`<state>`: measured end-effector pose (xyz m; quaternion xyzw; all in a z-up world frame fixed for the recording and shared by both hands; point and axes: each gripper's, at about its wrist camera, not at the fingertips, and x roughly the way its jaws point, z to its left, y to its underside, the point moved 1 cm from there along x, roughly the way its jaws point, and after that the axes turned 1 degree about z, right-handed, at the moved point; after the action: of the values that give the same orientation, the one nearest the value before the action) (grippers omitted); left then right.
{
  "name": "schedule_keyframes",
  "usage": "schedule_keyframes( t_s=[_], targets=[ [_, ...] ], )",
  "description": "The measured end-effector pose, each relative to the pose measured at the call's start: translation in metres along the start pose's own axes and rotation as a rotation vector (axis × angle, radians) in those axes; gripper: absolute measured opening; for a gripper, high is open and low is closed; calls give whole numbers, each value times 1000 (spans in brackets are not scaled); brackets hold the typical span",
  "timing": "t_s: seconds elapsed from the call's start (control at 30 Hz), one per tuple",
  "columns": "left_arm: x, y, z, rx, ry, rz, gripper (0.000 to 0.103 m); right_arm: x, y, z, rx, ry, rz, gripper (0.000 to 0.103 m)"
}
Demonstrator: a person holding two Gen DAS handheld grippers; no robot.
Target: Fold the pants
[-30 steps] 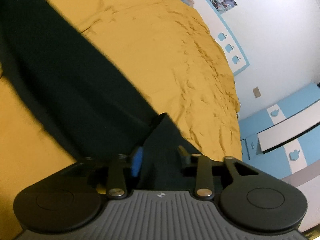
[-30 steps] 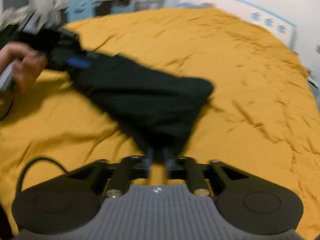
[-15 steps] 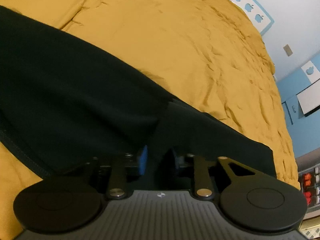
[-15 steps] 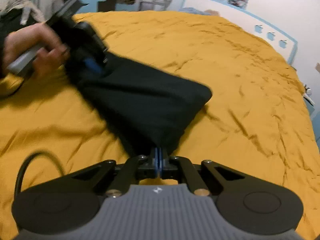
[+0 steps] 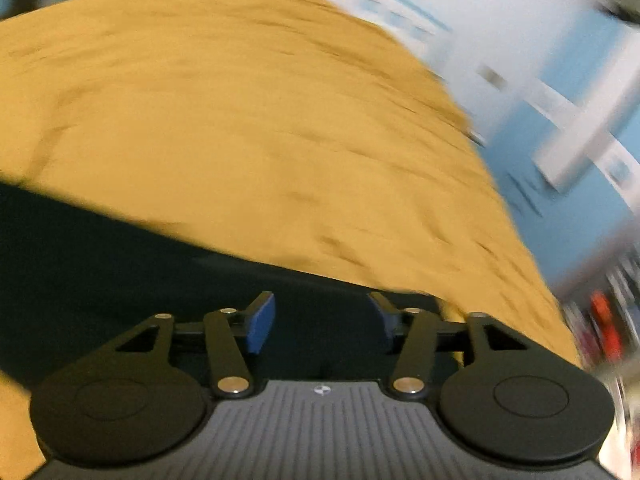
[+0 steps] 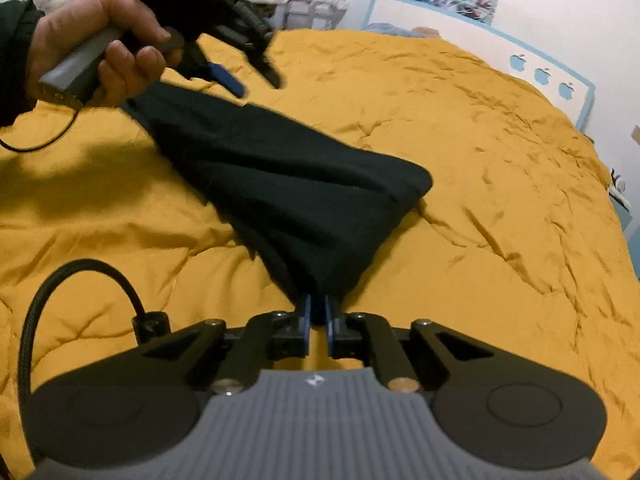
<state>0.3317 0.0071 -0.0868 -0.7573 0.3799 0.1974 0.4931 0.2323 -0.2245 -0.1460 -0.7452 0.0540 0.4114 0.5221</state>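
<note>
- so we're mid-fold on the pants [image 6: 288,184]; they're a dark bundle lying on the yellow bed cover [image 6: 480,160], running from about 10 o'clock down to 6 o'clock in the right wrist view, with the fat folded end poking out toward 3 o'clock
- right gripper [image 6: 317,316] is nearly pressed together and pinching a bunched corner of the pants right at the fingertips; log-wise its jaws are easing open a touch, cloth between them
- left gripper [image 6: 248,78], held in the person's hand [image 6: 100,48] up at 10 o'clock, is spread with jaws opening; nothing pinched, it sits just above the far end of the pants; its own view is heavily blurred, with dark cloth low in frame behind the blue pads [image 5: 260,324]
- my read: one fold is just laid down and that end let go; next move probably needs the right side released or carried over, then edges squared up
- writing: no readable text; just little apple-shaped stickers [image 6: 542,76] on the wall at 2 o'clock and a small emblem on the gripper body, too tiny to name
</note>
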Motion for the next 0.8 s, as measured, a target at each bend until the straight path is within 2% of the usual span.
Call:
schedule_keyframes(
  t_s=[0.03, 0.07, 0.1, 0.17, 0.3, 0.37, 0.53, 0.6, 0.63, 0.67, 0.7, 0.73, 0.8],
  targets=[
    [7, 1, -15, 33, 34, 28, 73, -2, 0, -3, 15, 8, -16, 10],
    [17, 3, -31, 64, 60, 69, 74, -4, 0, -5, 25, 16, -34, 20],
    [27, 5, -43, 84, 71, 107, 74, -5, 0, -5, 25, 18, -47, 25],
    [50, 8, -63, 109, 73, 183, 73, -2, -2, -3, 15, 11, -49, 25],
    [91, 13, -84, 150, 10, 296, 74, 6, -4, 3, -14, 14, -47, 27],
    [103, 13, -88, 166, -19, 315, 74, 9, -5, 5, -18, 14, -49, 27],
    [127, 4, -110, 248, -118, 305, 74, 14, -6, 7, -32, 26, -49, 27],
    [141, 4, -121, 301, -165, 333, 73, 15, -6, 5, -15, 25, -49, 26],
    [148, 3, -125, 333, -184, 363, 52, 16, -6, 3, -1, 21, -48, 24],
    [156, 7, -130, 393, -238, 393, 34, 16, -6, 1, 14, 24, -43, 4],
    [160, 10, -132, 442, -290, 400, 9, 16, -5, -1, 32, 26, -40, 0],
    [161, 10, -134, 455, -304, 396, 8, 14, -5, -3, 48, 17, -48, 0],
    [157, 3, -130, 384, -297, 374, 8, 9, -2, -1, 30, -3, -64, 0]
  ],
)
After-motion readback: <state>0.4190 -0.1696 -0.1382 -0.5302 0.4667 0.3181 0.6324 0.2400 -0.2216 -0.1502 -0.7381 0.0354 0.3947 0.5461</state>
